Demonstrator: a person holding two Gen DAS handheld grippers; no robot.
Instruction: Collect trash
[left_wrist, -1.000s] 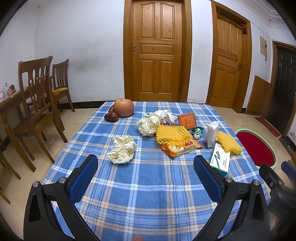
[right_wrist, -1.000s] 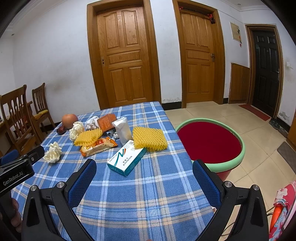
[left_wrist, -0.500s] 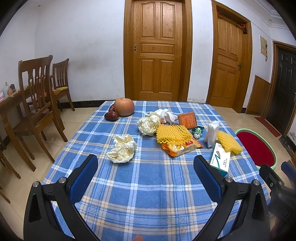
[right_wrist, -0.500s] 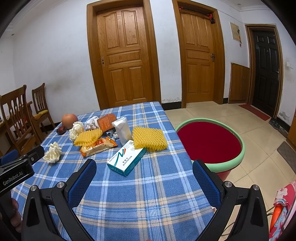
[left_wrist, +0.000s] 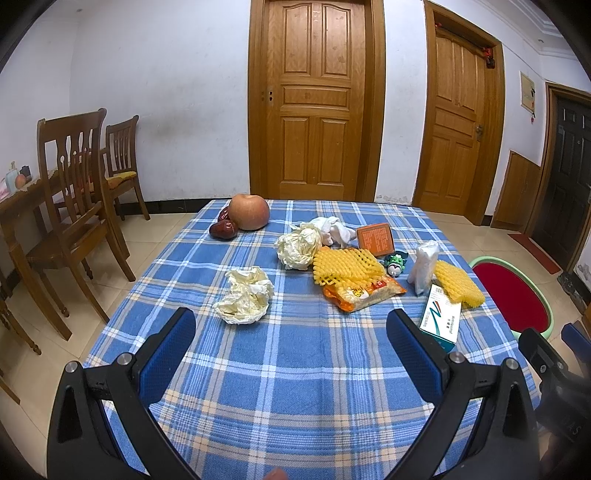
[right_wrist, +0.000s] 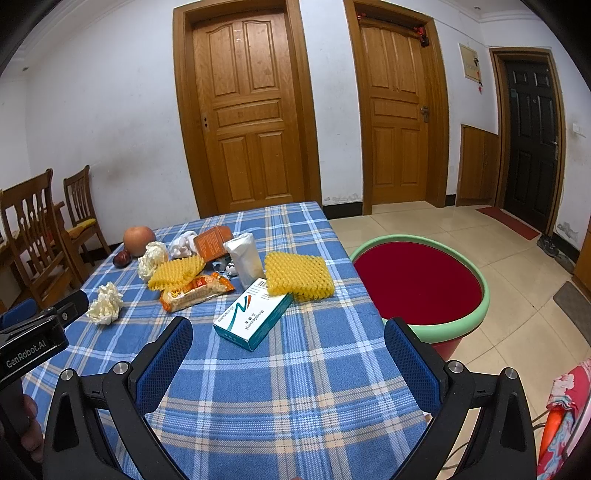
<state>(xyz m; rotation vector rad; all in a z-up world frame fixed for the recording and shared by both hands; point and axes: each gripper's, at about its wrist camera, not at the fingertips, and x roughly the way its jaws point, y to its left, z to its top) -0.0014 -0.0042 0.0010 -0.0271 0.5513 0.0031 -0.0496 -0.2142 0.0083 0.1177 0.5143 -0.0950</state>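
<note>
Trash lies on a blue plaid tablecloth (left_wrist: 295, 369): a crumpled paper ball (left_wrist: 245, 295), a second paper ball (left_wrist: 299, 245), white tissue (left_wrist: 332, 230), yellow foam nets (left_wrist: 347, 264) (right_wrist: 297, 275), an orange snack wrapper (left_wrist: 364, 291), an orange box (left_wrist: 373, 239), a white packet (right_wrist: 244, 258) and a white-teal box (right_wrist: 253, 314). A red bin with a green rim (right_wrist: 417, 280) stands on the floor right of the table. My left gripper (left_wrist: 291, 332) is open and empty over the near table. My right gripper (right_wrist: 288, 343) is open and empty just before the white-teal box.
An apple (left_wrist: 249, 211) and red dates (left_wrist: 223, 229) sit at the far left corner. A small green toy (left_wrist: 395, 263) lies among the trash. Wooden chairs (left_wrist: 74, 199) stand left of the table. Doors line the far wall.
</note>
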